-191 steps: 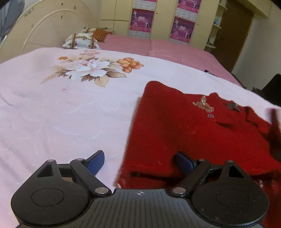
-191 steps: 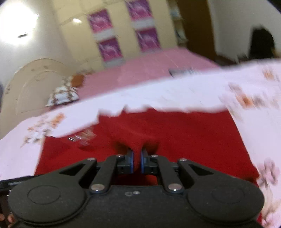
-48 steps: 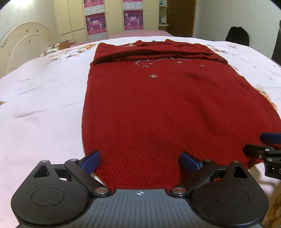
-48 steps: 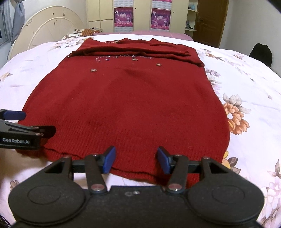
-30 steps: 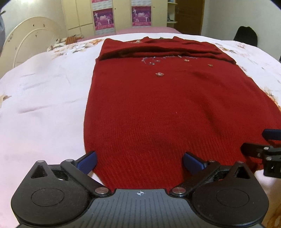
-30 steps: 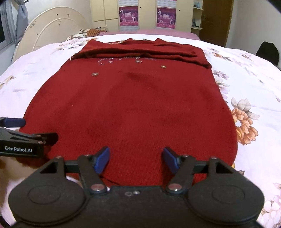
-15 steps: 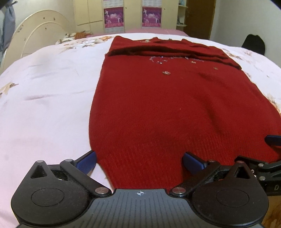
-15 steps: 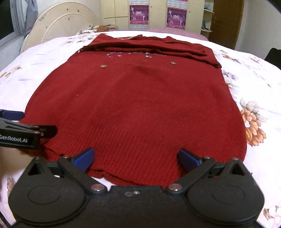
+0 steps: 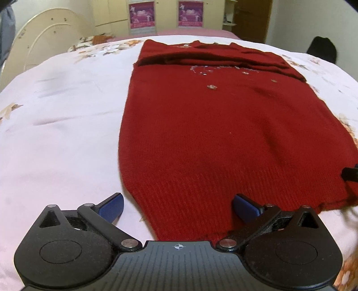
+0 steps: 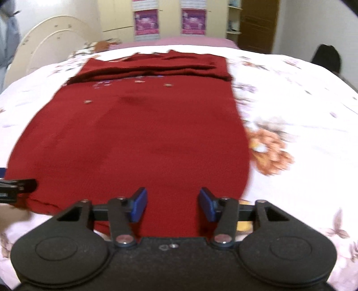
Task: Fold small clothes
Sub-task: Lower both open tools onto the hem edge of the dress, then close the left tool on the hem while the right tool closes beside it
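The red sweater [image 9: 223, 138] lies flat on the bed [image 9: 62, 138], its hem toward me and its sleeves already folded across the chest at the far end, so what I judge remains is bringing the bottom up.

My left claw [image 9: 177, 207] stands wide apart, one blue pad out on the sheet past the sweater's left edge and the other over the knit, so the near left corner of the hem sits between the fingers [image 9: 246, 207] without either one pressing it. I hold it spread like that to straddle the corner before I pinch.

My right claw [image 10: 173, 204] is closing, its pads about halfway in, with the hem near the right corner between them. The pads do not press the wool yet as far as I can see; the right wrist view is smeared by motion, so I cannot be sure of contact. In that view my left claw's tip shows at the far left edge, just beside the hem.

Both claws point steeply down at the near edge because that is where a two-corner lift must start: gripping both corners evenly should keep the hem straight as it travels toward the beaded decoration [image 9: 211, 87] and the folded sleeves [image 9: 212, 57].

Beyond the sweater are the floral bedsheet [image 10: 290, 116], a cream headboard [image 9: 44, 44] and posters [image 9: 142, 14] on the wardrobe.
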### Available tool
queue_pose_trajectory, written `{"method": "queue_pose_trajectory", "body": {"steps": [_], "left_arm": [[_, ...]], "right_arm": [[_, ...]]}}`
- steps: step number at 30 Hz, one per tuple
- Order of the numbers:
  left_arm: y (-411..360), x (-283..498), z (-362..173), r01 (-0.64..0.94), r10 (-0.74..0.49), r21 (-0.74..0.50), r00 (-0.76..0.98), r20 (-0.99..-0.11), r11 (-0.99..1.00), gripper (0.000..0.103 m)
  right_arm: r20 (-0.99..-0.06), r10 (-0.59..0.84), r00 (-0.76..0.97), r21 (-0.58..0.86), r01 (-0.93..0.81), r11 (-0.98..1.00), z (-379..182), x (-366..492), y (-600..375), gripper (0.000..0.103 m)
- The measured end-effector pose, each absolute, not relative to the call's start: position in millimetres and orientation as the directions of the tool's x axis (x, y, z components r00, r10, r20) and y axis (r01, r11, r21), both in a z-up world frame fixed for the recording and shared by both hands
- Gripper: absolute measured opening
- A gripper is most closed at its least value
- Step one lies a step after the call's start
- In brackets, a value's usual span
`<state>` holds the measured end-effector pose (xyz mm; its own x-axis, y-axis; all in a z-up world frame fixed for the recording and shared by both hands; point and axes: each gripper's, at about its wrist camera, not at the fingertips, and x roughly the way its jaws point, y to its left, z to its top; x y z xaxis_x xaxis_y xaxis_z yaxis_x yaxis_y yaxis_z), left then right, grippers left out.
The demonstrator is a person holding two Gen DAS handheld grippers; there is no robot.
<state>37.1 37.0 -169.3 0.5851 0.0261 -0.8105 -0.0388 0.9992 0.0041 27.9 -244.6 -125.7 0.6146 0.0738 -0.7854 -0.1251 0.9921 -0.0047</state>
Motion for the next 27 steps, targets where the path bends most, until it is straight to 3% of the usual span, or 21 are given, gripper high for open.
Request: {"method": "queue_pose_trajectory", "body": {"steps": [4, 10, 13, 15, 16, 22, 23, 24, 27], "left_arm": [[39.5, 35.7, -168.1, -0.021, 0.019, 0.008, 0.581, -0.814, 1.0, 0.103], [57.8, 27.2, -164.4, -0.017, -0.058, -0.084, 0.588, -0.806, 0.996, 0.087], [69.8, 25.5, -162.7, -0.035, -0.098, -0.147, 0.595, -0.798, 0.988, 0.071], [78.1, 24.2, -160.6, -0.045, -0.139, -0.206, 0.598, -0.789, 0.977, 0.049], [80.9, 23.4, -160.6, -0.049, -0.16, -0.235, 0.597, -0.786, 0.971, 0.044], [94.4, 23.8, -165.6, -0.062, -0.272, -0.378, 0.588, -0.762, 0.924, 0.041], [94.8, 24.2, -166.4, -0.056, -0.298, -0.405, 0.587, -0.753, 0.912, 0.031], [94.2, 26.3, -168.9, -0.05, -0.325, -0.428, 0.573, -0.752, 0.903, 0.004], [88.6, 30.5, -179.8, -0.039, -0.34, -0.429, 0.549, -0.764, 0.902, 0.004]], "right_arm": [[-0.787, 0.04, 0.616, -0.007, -0.074, 0.997, -124.2, 24.9, -263.4, 0.05], [-0.807, 0.032, 0.59, 0.023, -0.023, 0.999, -128.1, 22.3, -280.4, 0.052], [-0.813, 0.05, 0.581, 0.058, -0.006, 0.998, -130.1, 21.1, -283.4, 0.053], [-0.814, 0.064, 0.577, 0.073, -0.008, 0.997, -130.1, 20.1, -284.3, 0.053], [-0.815, 0.072, 0.576, 0.081, -0.009, 0.997, -129.8, 19.3, -285.4, 0.053], [-0.819, 0.104, 0.564, 0.116, -0.014, 0.993, -129.9, 19.9, -281.6, 0.054], [-0.82, 0.117, 0.561, 0.127, -0.021, 0.992, -129.4, 20.5, -280.5, 0.054], [-0.82, 0.124, 0.558, 0.134, -0.023, 0.991, -129.2, 21.2, -279.3, 0.053], [-0.821, 0.132, 0.555, 0.148, -0.016, 0.989, -130.8, 21.8, -281.3, 0.045]]}}
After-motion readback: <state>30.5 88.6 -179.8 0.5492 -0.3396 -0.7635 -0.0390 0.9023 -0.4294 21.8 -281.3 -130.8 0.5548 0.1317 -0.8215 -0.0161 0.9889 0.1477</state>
